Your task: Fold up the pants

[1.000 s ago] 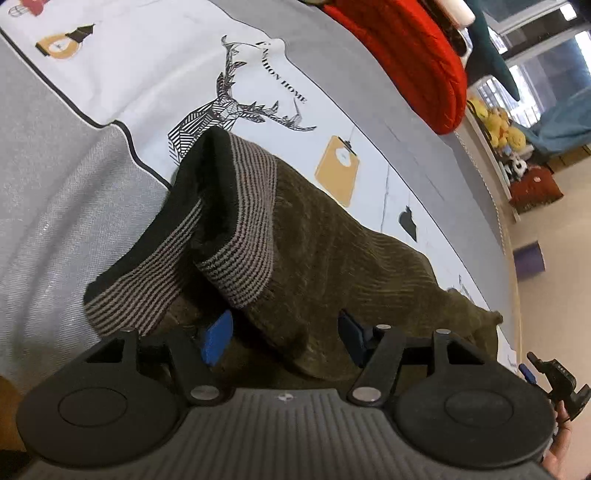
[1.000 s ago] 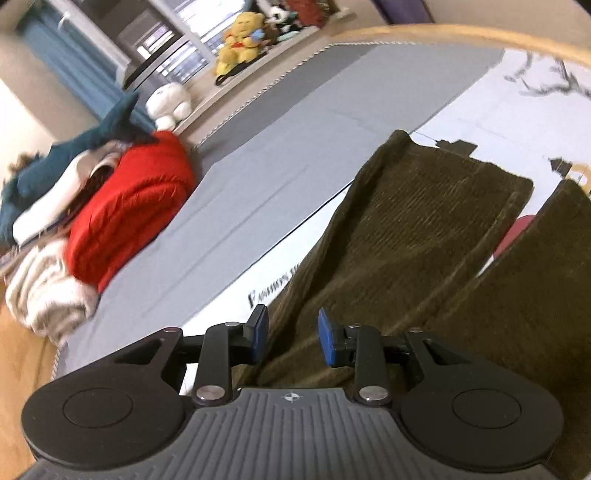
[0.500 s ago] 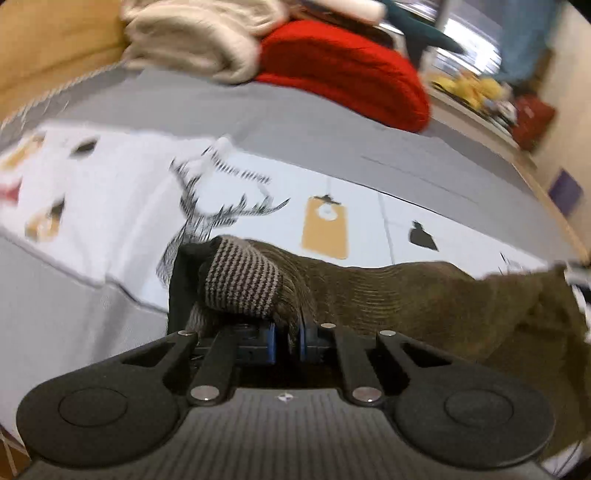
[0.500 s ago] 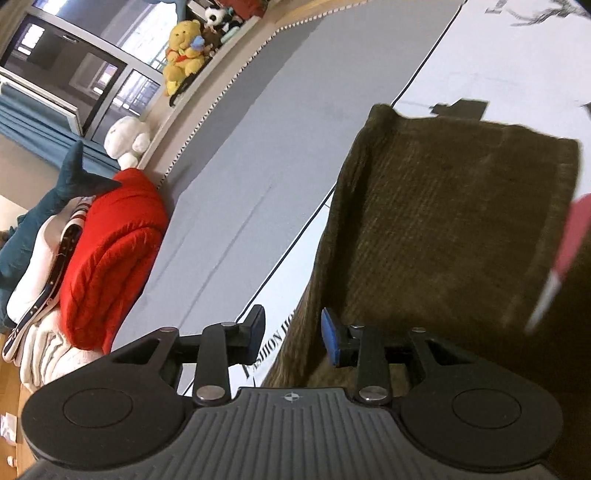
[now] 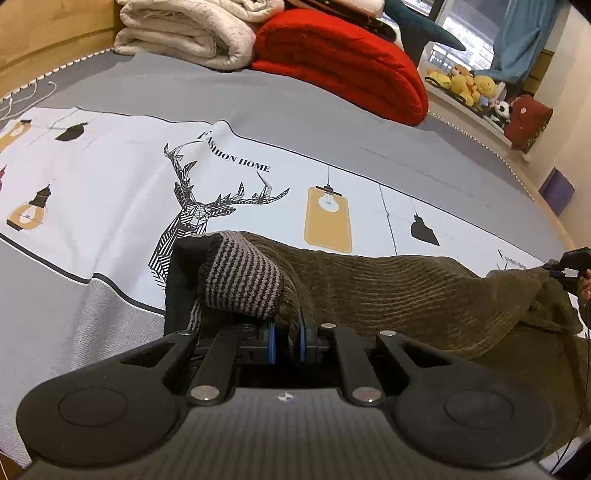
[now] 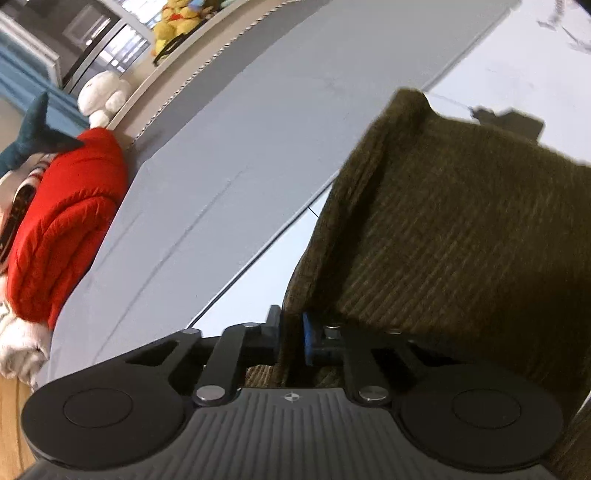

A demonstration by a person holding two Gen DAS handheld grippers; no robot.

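Note:
Olive corduroy pants [image 5: 399, 280] lie across the bed, with a grey and black striped waistband [image 5: 240, 275] at the left end. My left gripper [image 5: 285, 341] is shut on the pants just under the waistband. In the right wrist view my right gripper [image 6: 290, 338] is shut on the edge of a pant leg [image 6: 461, 229], which is lifted off the sheet. The right gripper also shows in the left wrist view [image 5: 567, 267], pinching the leg's far corner.
The bed sheet [image 5: 110, 184] is grey and white with a deer print [image 5: 207, 210]. A red quilt [image 5: 343, 62] and a white folded blanket [image 5: 192, 31] lie at the head of the bed. Plush toys [image 5: 465, 85] sit on a ledge beyond.
Both grippers have closed on the pants: the left at the waistband, the right on the leg's edge. The cloth has risen off the sheet at both ends.

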